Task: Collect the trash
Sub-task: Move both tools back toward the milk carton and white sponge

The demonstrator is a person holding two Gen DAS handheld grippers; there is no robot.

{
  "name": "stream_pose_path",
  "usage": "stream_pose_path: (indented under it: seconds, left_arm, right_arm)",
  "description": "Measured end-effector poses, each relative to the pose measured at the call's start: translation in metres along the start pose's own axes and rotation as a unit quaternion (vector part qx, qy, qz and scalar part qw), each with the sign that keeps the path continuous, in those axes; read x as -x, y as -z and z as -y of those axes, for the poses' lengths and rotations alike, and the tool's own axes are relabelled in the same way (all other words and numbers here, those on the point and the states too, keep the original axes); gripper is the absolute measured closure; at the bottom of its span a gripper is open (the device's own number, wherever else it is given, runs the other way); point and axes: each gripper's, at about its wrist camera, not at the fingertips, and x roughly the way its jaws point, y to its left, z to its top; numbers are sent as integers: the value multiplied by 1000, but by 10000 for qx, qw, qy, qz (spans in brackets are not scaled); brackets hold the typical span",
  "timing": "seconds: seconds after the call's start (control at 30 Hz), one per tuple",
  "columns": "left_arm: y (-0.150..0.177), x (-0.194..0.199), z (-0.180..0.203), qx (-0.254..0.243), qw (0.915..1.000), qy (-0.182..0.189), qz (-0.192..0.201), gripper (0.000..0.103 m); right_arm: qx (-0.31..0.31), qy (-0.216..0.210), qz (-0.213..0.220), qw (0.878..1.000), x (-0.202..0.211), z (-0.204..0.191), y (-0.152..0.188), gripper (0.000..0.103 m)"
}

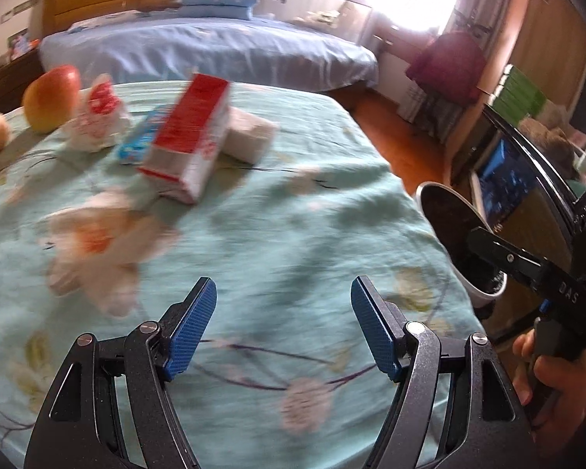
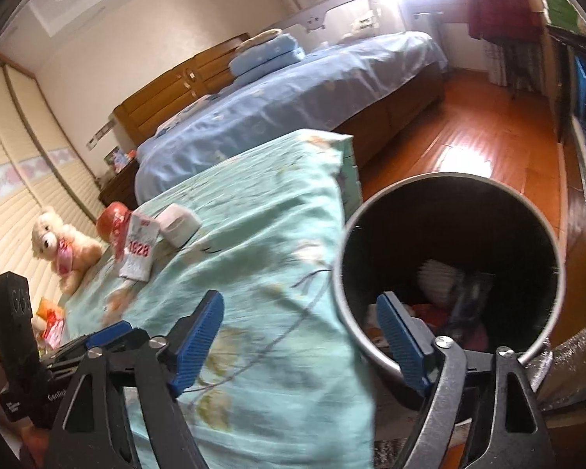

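My left gripper (image 1: 283,328) is open and empty above the teal floral cloth (image 1: 293,203). Ahead of it lie a red and white carton (image 1: 187,136), a white box (image 1: 250,135), a blue wrapper (image 1: 136,144), a crumpled red and white wrapper (image 1: 97,117) and a blurred crumpled wrapper (image 1: 101,242). My right gripper (image 2: 299,340) is open and empty at the cloth's edge, beside the round bin (image 2: 449,265), which holds some trash. The bin (image 1: 461,242) also shows at the right in the left wrist view.
An apple (image 1: 52,95) and a plush bear (image 2: 62,246) sit at the far left of the cloth. A bed with blue sheets (image 1: 215,51) stands behind. Wooden floor (image 2: 468,136) and a TV cabinet (image 1: 527,179) lie to the right.
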Motion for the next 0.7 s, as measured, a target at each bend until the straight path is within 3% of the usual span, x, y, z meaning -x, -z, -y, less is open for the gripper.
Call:
stream_pose_path:
  seconds: [0.27, 0.7]
  left_arm:
    - [-2, 2, -41, 285, 9991, -298, 37, 30]
    - [-37, -17, -66, 372, 9978, -540, 104, 30]
  right_arm:
    - [484, -260, -129, 9984, -20, -35, 0, 17]
    - [967, -635, -425, 9924, -68, -66, -20, 17]
